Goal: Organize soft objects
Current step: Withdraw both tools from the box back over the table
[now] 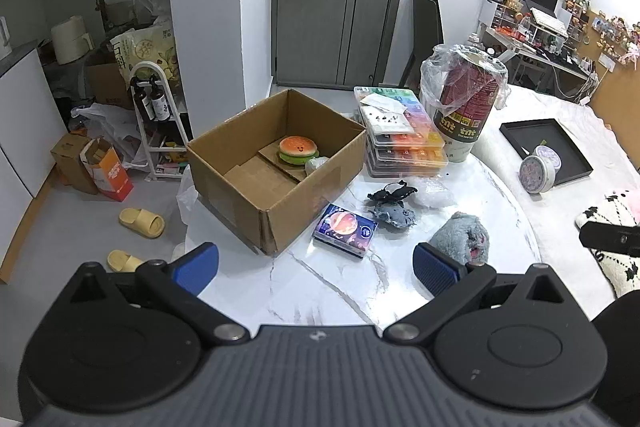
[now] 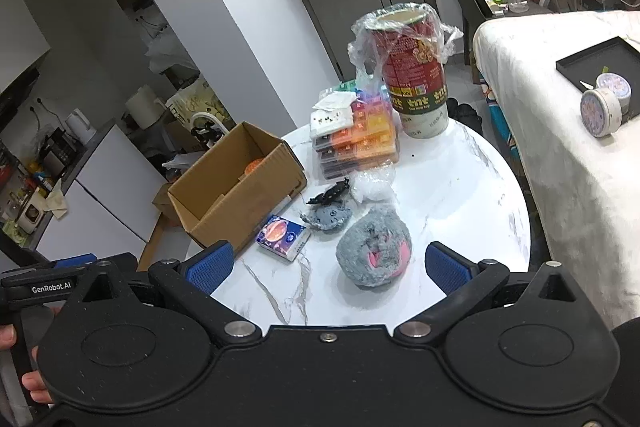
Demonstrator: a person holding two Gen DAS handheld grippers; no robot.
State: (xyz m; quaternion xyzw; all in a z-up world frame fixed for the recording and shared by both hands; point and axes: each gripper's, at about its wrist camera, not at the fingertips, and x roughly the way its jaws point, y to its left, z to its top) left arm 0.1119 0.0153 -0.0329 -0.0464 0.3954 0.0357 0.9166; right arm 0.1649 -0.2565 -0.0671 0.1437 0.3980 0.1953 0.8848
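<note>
- Burger squishy (image 1: 298, 150) is already sitting in the cardboard box (image 1: 256, 187); grey plush (image 2: 376, 251) is lying on the marble table (image 2: 460, 195).
- Right gripper (image 2: 328, 267) is hovering spread wide and empty; left gripper (image 1: 316, 267) too.
- Next, I'm guessing: lowering around the plush, squeezing gently.

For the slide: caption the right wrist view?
Open right gripper faces grey plush on marble table, box beyond.

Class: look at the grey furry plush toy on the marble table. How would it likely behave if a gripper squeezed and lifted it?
The grey plush toy looks fluffy and rounded, so it would probably compress under the open right gripper and feel light. Its fur likely grips the ribbed blue pads rather than slipping. Resting on a broad base, it seems unlikely to roll.
</note>
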